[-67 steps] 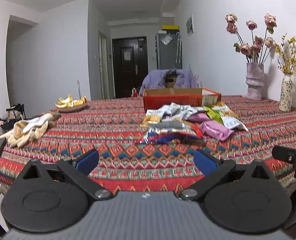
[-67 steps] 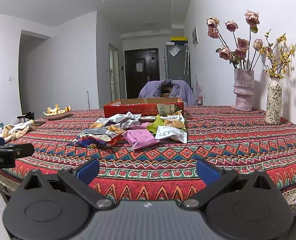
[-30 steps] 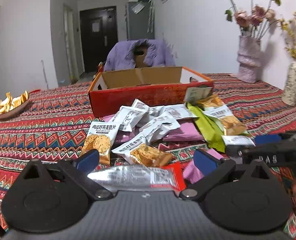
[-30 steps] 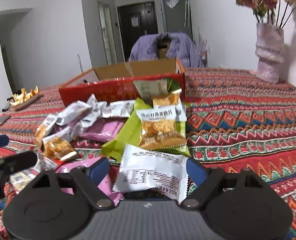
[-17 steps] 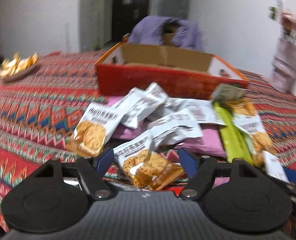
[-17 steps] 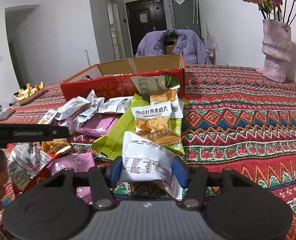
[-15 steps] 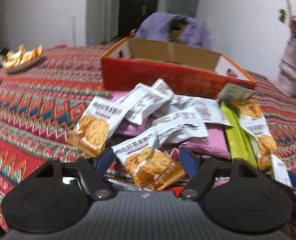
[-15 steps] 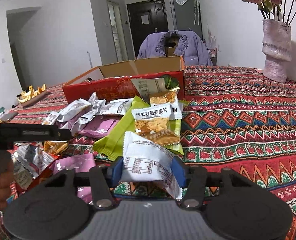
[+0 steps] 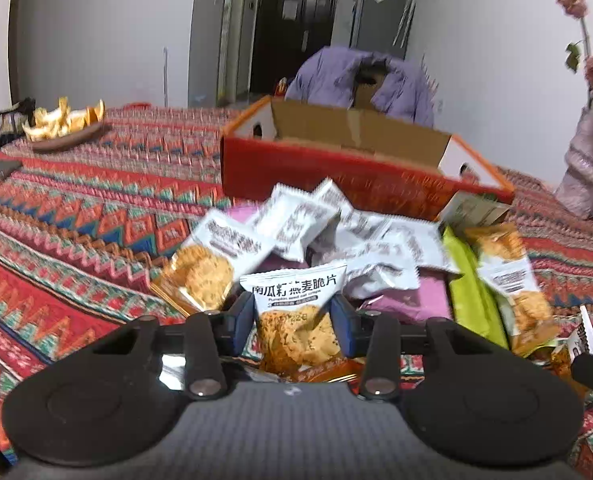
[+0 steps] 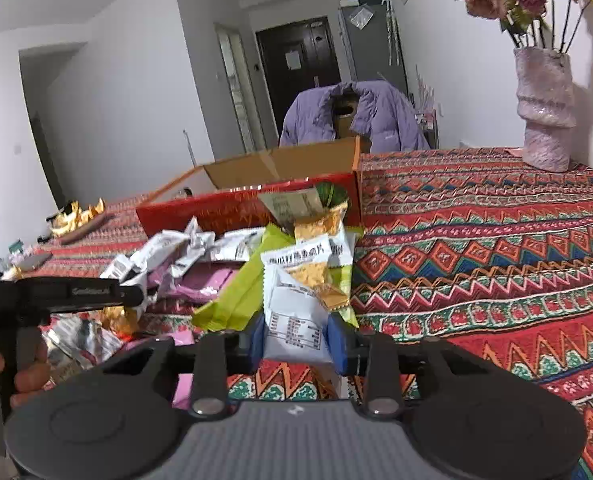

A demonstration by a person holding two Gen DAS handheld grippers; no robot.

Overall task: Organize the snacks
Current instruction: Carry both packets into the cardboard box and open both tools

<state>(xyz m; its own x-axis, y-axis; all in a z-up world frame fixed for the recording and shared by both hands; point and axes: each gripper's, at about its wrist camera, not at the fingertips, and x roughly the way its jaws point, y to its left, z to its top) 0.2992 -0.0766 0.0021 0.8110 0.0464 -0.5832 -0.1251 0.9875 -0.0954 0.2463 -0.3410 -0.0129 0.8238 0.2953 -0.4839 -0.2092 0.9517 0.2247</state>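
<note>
Here, cracker packet clenched in left tongs, white packet clenched in right tongs.

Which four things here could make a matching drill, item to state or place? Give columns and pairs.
Items:
1. left gripper
2. right gripper
3. red box
4. pink vase

States:
A. open-topped, behind the snack pile
B. shut on white packet, back label showing
C. far right, holds flowers
D. shut on cracker packet

Pairs: 1-D, 2-B, 3-A, 4-C
</note>
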